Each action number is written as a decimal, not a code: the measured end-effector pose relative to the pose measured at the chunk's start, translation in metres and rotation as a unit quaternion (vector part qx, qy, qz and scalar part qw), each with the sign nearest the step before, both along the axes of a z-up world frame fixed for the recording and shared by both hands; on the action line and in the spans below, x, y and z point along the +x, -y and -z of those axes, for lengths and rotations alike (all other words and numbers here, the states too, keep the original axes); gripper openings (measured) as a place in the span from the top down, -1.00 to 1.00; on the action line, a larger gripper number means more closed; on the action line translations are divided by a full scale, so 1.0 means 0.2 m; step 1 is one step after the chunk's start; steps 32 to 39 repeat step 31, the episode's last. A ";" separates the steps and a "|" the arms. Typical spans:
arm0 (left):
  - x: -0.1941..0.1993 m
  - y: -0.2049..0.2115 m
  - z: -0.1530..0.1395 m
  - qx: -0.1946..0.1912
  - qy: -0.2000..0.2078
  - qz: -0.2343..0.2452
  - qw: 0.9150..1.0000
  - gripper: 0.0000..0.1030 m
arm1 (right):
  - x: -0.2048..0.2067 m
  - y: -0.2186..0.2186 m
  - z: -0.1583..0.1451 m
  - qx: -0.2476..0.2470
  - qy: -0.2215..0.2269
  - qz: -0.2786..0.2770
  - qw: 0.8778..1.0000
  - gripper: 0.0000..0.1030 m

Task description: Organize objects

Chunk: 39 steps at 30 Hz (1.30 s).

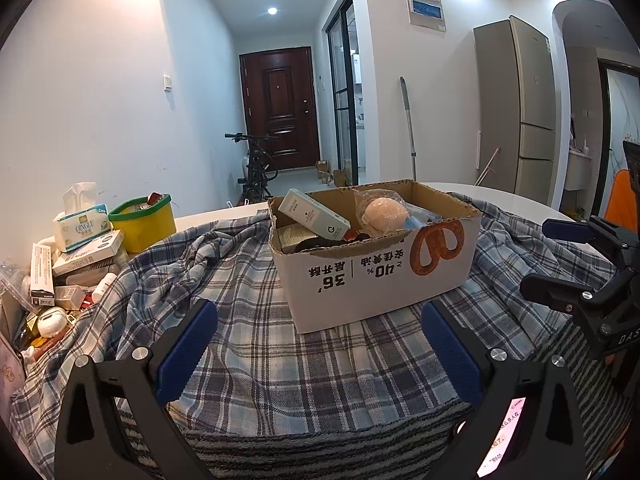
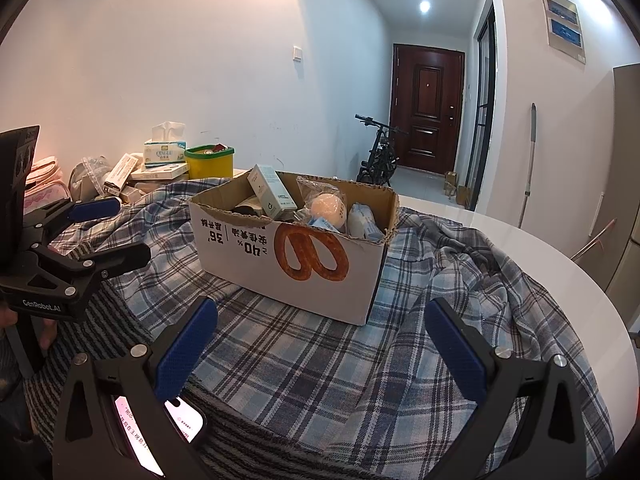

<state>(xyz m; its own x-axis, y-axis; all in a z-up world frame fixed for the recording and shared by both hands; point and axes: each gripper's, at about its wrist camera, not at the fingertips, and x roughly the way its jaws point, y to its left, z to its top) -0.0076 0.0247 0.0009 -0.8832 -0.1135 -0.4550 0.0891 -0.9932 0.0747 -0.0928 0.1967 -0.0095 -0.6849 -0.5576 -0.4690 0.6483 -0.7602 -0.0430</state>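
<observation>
Left wrist view: two empty, spread grippers, left gripper [image 1: 320, 344] and right gripper [image 2: 320, 344], face one cardboard box [image 1: 376, 268].

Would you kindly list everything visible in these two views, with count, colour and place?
cardboard box: one, white with a pretzel print, open, centre of the plaid cloth, holding packets.
tall carton: one, pale green, leaning in the box.
bagged ball: one, peach, in the box.
plaid cloth: one, blue and white, spread over the table.
table: one, white, round.
yellow tub: one, green rim, left of the box.
tissue pack: one, white and teal, atop stacked boxes at left.
phone: one, screen lit, at the near edge.
bicycle: one, black, in the hallway.
door: one, dark brown, at the hallway's end.
left gripper: black with blue pads, open.
right gripper: black with blue pads, open.
</observation>
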 end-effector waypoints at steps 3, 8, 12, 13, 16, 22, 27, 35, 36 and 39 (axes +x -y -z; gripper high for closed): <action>0.00 0.00 0.00 0.001 0.000 0.000 1.000 -1.00 | 0.00 0.00 0.00 0.000 0.000 0.000 1.000 -1.00; 0.00 0.00 0.00 0.000 0.000 0.000 1.000 -1.00 | 0.00 0.00 0.00 -0.001 0.000 0.000 1.000 -1.00; 0.00 0.00 0.00 0.001 0.000 0.000 1.000 -1.00 | 0.00 0.00 0.00 0.000 0.000 0.000 1.000 -1.00; 0.00 0.00 0.00 0.001 0.000 0.000 1.000 -1.00 | 0.00 0.00 0.00 0.000 0.000 0.000 1.000 -1.00; 0.00 0.00 0.00 0.000 0.000 0.000 1.000 -1.00 | 0.00 0.00 0.00 0.000 0.000 0.000 1.000 -1.00; 0.00 0.00 0.00 0.000 -0.001 -0.001 1.000 -1.00 | 0.00 0.00 0.00 0.000 0.000 0.000 1.000 -1.00; 0.01 -0.01 -0.01 -0.009 -0.006 -0.001 1.000 -1.00 | 0.00 0.00 0.00 0.000 0.000 0.000 1.000 -1.00; 0.01 -0.01 -0.01 -0.013 -0.007 0.000 1.000 -1.00 | 0.00 0.00 0.00 0.000 0.000 0.000 1.000 -1.00; 0.01 -0.01 -0.01 -0.013 -0.007 0.000 1.000 -1.00 | 0.00 0.00 0.00 0.000 0.000 0.000 1.000 -1.00; 0.01 -0.01 -0.01 -0.013 -0.007 0.000 1.000 -1.00 | 0.00 0.00 0.00 0.000 0.000 0.000 1.000 -1.00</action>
